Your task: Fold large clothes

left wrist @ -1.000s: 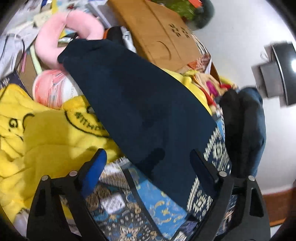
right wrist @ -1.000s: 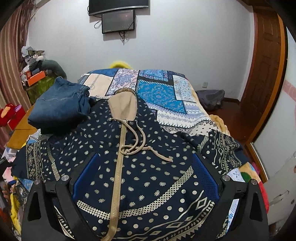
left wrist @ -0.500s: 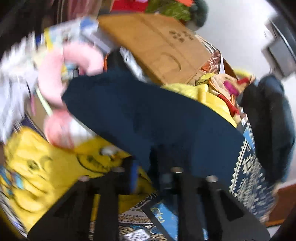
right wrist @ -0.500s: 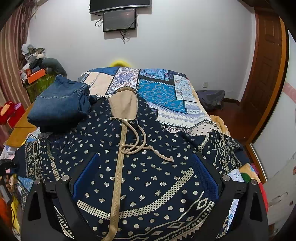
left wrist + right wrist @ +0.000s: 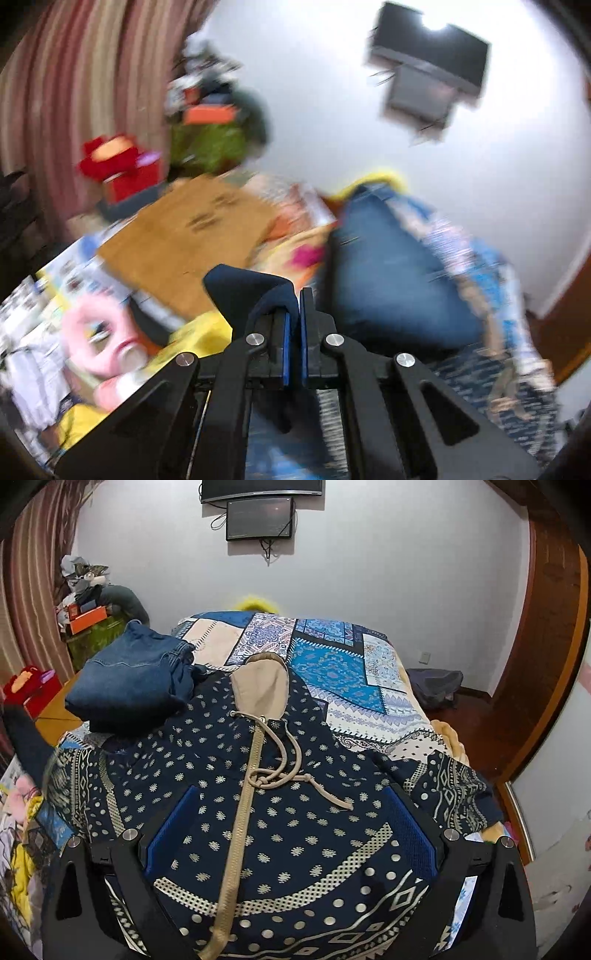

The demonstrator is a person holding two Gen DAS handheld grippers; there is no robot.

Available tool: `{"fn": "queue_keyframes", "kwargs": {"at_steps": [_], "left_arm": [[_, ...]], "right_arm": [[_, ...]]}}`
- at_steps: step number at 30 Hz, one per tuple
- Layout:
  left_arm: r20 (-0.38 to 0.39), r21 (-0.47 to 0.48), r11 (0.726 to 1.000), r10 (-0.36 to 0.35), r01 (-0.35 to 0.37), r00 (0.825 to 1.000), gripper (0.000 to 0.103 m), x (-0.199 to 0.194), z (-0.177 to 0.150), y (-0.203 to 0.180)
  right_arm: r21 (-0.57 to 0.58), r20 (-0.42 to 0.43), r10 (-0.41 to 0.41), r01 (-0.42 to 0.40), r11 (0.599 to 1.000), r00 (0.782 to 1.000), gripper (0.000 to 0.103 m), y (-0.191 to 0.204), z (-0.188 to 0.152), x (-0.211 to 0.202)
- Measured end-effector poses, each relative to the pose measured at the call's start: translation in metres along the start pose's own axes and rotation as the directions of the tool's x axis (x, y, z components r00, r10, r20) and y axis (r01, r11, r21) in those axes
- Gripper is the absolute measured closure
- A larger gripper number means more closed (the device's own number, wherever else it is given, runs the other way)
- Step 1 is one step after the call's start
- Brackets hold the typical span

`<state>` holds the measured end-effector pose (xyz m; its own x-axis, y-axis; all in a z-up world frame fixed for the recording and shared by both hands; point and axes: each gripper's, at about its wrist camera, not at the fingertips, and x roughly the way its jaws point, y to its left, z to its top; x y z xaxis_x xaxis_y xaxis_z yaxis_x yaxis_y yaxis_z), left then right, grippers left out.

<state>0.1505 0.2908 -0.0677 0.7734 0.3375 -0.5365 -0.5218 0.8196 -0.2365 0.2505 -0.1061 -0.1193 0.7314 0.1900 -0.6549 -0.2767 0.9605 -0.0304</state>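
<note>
We note the left gripper, open a second ago, now has its jaws closed on the hoodie's dark sleeve and lifts it off the bed's left side, starting the fold, while the right gripper hovers wide open over the spread hoodie.

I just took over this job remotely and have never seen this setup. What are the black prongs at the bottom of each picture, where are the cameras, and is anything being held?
The prongs are two handheld grippers, each carrying a fisheye camera that looks along its fingers. The blurred picture comes from the left gripper: it is shut, pinching a fold of plain dark navy sleeve fabric. The sharp picture comes from the right gripper, which is open, holding nothing, above a navy hooded jacket with cream dots and a beige zipper. The jacket lies spread on the blue patchwork bedspread, and folded blue jeans rest at its shoulder.
</note>
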Motion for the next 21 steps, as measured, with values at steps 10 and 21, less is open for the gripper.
{"fn": "queue_keyframes", "kwargs": {"at_steps": [10, 21], "left_arm": [[-0.021, 0.18, 0.904, -0.389, 0.387, 0.921, 0.1, -0.031, 0.009, -0.16], [-0.453, 0.278, 0.758, -0.439, 0.591, 0.776, 0.1, 0.009, -0.103, -0.284]], "right_arm": [[-0.008, -0.018, -0.032, 0.032, 0.999, 0.999, 0.005, -0.03, -0.012, -0.003], [0.047, -0.091, -0.04, 0.044, 0.998, 0.995, 0.005, -0.065, -0.036, 0.005]]}}
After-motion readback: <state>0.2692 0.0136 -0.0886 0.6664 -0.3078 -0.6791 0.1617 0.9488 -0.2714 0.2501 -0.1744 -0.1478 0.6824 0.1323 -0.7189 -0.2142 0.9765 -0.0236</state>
